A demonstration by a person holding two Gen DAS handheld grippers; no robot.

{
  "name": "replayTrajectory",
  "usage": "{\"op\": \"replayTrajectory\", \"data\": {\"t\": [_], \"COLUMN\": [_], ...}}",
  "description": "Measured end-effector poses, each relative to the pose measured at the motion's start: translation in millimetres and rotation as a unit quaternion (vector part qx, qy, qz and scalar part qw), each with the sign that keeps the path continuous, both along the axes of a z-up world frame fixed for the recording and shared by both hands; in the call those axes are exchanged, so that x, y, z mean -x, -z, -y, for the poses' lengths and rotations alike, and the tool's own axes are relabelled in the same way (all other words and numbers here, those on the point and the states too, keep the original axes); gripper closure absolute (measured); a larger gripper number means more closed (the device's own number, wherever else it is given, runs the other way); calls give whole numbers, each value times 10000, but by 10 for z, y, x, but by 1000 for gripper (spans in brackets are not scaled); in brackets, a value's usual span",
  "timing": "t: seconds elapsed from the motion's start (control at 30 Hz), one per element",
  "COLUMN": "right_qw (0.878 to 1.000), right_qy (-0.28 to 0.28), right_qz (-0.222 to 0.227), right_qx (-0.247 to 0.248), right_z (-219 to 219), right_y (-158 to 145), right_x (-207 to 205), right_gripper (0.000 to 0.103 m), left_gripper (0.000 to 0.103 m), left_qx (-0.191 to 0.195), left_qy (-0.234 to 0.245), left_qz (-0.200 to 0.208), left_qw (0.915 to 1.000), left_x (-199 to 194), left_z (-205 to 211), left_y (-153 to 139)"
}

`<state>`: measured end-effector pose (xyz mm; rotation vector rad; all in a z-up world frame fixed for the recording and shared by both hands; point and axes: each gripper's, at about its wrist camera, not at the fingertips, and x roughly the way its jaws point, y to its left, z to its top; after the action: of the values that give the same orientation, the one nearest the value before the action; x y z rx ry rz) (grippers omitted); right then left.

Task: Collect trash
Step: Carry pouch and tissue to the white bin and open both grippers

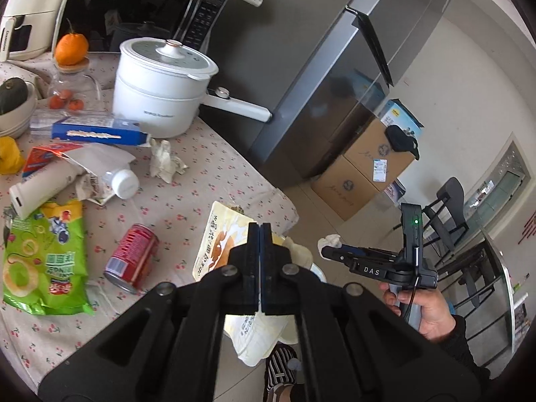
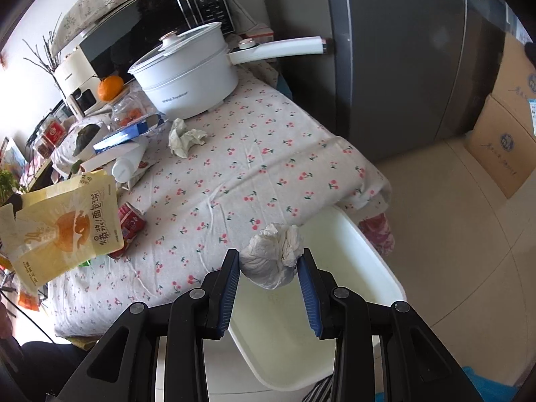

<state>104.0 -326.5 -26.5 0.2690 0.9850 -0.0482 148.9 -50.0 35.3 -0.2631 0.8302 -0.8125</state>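
Observation:
My left gripper is shut on a yellow bread wrapper and holds it up past the table's near edge; the wrapper also shows in the right wrist view. My right gripper is shut on a crumpled white tissue ball and holds it above a white bin that stands on the floor by the table corner. On the cherry-print tablecloth lie a red can, a green snack bag, a crumpled tissue and a white bottle.
A white electric pot with a long handle stands at the back of the table, a blue box beside it, a microwave behind. A grey fridge and cardboard boxes stand to the right. Chairs are farther right.

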Motion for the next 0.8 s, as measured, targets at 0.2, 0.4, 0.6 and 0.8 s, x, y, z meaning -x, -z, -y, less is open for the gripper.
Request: {"op": "replayTrajectory", "data": {"t": [0.2,0.4,0.6,0.8], "right_qw": [9992,9973,9958,9955], "right_qy": [389,699,788,685], "right_qz": [-112,-244,-461,-662], "right_qx": [-3,-17,0,-15], "right_z": [338,603,716,694], "right_y": [77,174,314,433], "right_x": [269,409,444,405], "right_gripper": [67,66,66,66], "left_gripper": [103,103,103,103], "left_qx": [-265,-576,-1179,-1679], "left_qy": [817,1235,1371,1286], "left_qz": [-89,-216,-133,-83], "left_qw": [9963,9904,9834,9773], "left_x": [212,311,347,301], "left_z": [688,1144,1466,1539], "left_y": [214,602,1044,1320]}}
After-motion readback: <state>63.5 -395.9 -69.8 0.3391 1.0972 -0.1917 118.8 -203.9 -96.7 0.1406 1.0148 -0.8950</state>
